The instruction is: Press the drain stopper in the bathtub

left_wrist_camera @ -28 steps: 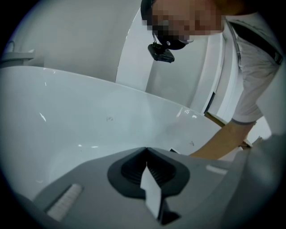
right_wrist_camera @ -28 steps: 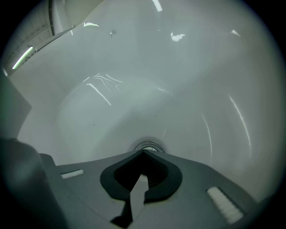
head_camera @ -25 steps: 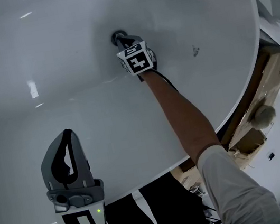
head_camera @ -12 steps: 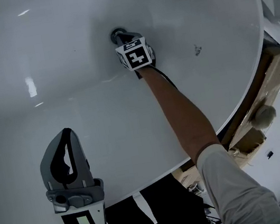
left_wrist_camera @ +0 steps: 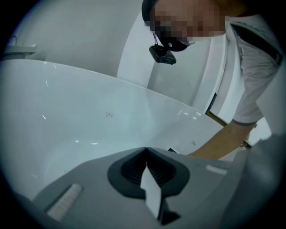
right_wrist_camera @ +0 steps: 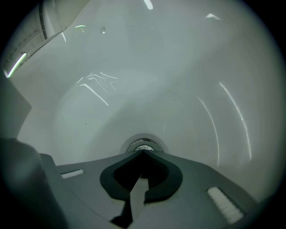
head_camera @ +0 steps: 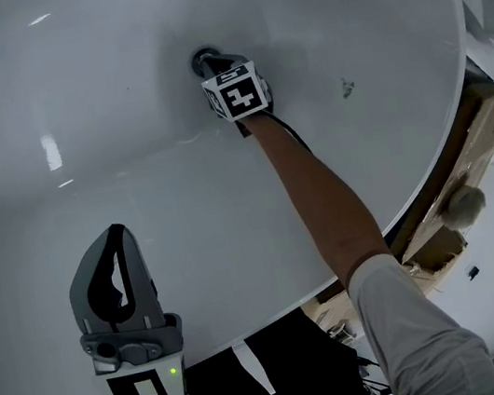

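Holding your right arm (head_camera: 316, 200) stretched far into the white bathtub (head_camera: 95, 86), you have the right gripper (head_camera: 213, 64) down at the drain stopper (right_wrist_camera: 143, 146), which sits in the tub floor toward the far side. Its jaws are pressed together with nothing between them, and the joined tip seems to rest on the stopper's near edge, though contact is hard to confirm. Your left gripper (head_camera: 119, 237) hangs near you at the left, over the tub's near wall, jaws also closed and empty, well apart from the drain.
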Demonstrator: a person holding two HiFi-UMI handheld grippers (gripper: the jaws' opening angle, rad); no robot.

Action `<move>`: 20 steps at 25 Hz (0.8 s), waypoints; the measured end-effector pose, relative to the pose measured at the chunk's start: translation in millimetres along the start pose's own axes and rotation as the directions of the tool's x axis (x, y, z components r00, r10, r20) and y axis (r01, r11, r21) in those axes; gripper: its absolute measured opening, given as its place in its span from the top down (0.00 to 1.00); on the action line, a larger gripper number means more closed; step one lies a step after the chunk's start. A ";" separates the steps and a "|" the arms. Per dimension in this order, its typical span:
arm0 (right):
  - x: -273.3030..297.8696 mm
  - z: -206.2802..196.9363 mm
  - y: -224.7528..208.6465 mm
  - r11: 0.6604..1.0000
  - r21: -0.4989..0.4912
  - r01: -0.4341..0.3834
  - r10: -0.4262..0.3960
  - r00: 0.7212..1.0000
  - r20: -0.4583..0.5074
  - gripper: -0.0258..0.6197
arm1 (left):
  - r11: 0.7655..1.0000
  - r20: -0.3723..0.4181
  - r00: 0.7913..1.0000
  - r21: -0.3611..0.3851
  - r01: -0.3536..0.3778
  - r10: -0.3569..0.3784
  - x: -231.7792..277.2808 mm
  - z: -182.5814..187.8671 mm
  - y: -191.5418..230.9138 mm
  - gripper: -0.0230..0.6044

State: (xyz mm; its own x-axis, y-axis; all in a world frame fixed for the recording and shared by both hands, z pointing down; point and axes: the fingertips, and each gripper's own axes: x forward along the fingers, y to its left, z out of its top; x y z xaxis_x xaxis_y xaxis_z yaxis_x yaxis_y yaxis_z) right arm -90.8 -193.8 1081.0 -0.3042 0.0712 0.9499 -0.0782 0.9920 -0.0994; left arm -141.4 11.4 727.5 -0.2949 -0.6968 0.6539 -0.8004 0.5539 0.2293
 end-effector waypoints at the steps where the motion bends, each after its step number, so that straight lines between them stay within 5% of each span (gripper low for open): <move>1: 0.0 0.2 -0.2 1.000 -0.005 0.001 -0.001 1.000 0.001 0.97 | 1.000 0.001 1.000 0.000 0.000 0.000 0.6 -0.2 -0.6 0.96; 20: 2.7 -0.1 -0.4 1.000 0.005 -0.011 0.012 1.000 -0.021 0.97 | 1.000 -0.012 1.000 -0.007 0.015 -0.015 -1.3 -5.9 -12.6 0.96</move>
State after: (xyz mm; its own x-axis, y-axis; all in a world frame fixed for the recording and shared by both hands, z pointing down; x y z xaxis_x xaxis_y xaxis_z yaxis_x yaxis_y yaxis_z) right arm -91.5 -194.0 1083.7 -0.2856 0.0847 0.9546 -0.0797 0.9905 -0.1118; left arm -127.9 8.0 728.0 -0.2767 -0.6998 0.6586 -0.8011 0.5465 0.2440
